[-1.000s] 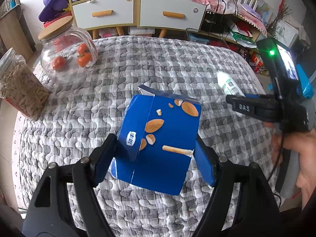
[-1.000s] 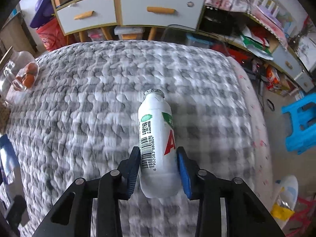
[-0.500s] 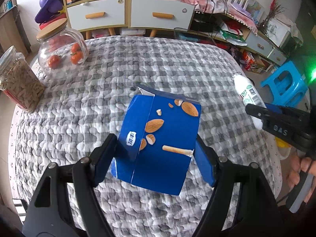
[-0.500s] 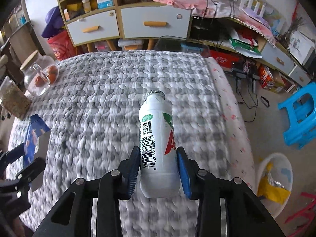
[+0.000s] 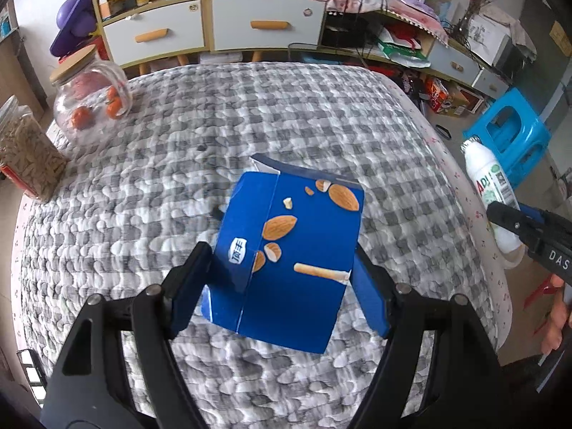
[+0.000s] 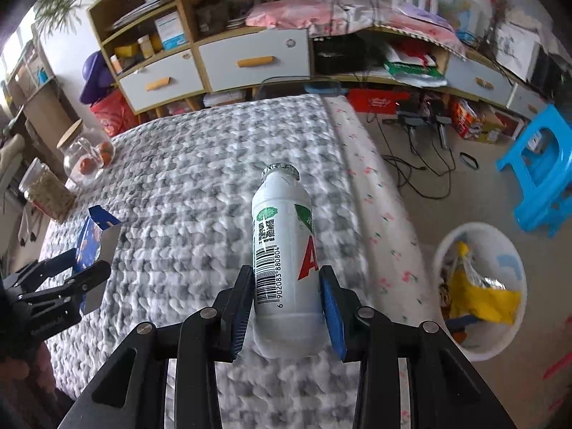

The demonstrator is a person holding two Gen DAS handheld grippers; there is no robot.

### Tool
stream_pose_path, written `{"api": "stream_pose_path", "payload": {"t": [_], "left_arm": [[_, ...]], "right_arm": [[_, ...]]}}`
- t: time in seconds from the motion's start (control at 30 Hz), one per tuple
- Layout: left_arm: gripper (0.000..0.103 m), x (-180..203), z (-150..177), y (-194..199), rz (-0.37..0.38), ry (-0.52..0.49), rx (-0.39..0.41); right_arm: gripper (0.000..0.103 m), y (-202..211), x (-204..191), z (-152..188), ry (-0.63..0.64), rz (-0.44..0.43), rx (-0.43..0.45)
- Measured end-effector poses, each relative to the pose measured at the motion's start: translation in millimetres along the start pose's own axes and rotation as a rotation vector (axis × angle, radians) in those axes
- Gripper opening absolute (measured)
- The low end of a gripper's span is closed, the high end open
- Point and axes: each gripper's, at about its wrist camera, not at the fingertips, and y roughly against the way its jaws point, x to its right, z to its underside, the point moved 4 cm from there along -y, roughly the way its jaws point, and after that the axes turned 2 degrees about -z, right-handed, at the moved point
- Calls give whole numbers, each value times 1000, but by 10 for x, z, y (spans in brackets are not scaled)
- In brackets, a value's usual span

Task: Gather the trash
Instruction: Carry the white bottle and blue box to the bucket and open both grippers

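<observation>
My left gripper (image 5: 280, 282) is shut on a blue snack box (image 5: 286, 246) printed with almonds, holding it above the grey checked quilt (image 5: 250, 114). My right gripper (image 6: 287, 293) is shut on a white plastic drink bottle (image 6: 282, 250) with a barcode and a foil cap, held over the quilt's right edge. In the left wrist view the bottle (image 5: 493, 193) and the right gripper show at the far right. In the right wrist view the blue box (image 6: 94, 236) and the left gripper (image 6: 78, 279) show at the left. A white trash bin (image 6: 479, 286) holding yellow wrappers stands on the floor at the right.
A round glass jar (image 5: 89, 100) with orange fruit and a jar of seeds (image 5: 28, 161) stand at the quilt's far left. Cabinets with drawers (image 5: 214, 25) line the back wall. A blue stool (image 6: 543, 164) and cables (image 6: 422, 157) are on the floor at the right.
The right gripper has carried the bottle to the right and up, off the middle of the quilt toward its edge, bringing the trash bin into view. The left gripper has drifted with the box.
</observation>
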Motion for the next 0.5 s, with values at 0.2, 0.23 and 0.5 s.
{"api": "stream_pose_path", "payload": {"t": [0.2,0.23,0.5], "left_arm": [[76,262,58,-34,14,-39,-1],[76,303,73,-35,16,-43,-1],[76,629,180,-126,48,-72,-34]], "right_arm": [[38,48,507,167,-72,24,-2],[38,60,636,201,-93,29,-4],[38,213,1444,448,-214,81,5]]}}
